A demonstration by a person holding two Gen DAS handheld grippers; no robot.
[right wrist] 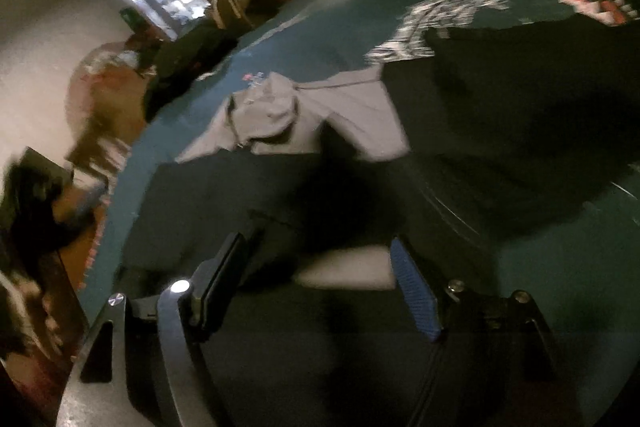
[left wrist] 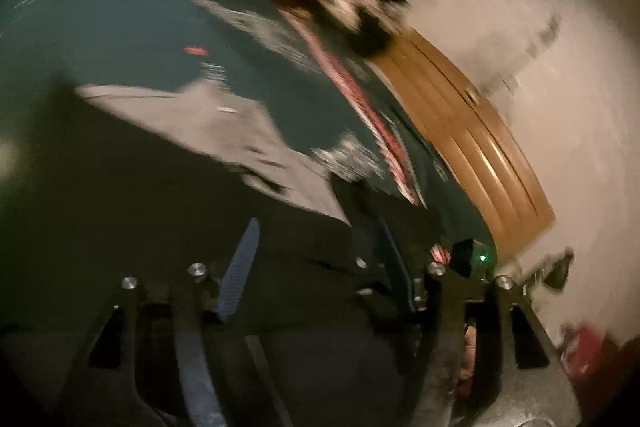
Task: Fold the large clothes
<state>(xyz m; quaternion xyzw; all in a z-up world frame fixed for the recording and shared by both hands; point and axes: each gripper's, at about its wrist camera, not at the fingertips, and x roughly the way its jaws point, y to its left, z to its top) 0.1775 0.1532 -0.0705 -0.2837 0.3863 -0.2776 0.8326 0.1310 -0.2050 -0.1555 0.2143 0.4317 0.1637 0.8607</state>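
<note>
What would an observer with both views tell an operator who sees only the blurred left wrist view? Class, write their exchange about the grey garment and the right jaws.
Operator: My left wrist view is smeared. What kind of garment is the grey one?
Observer: The right wrist view shows that the grey garment has a hood. It is a hoodie, lying on the teal bedspread.
Operator: How do the right jaws stand?
Observer: The right gripper has its jaws wide apart over the dark garment. A pale patch shows between them, too blurred to identify.
</note>
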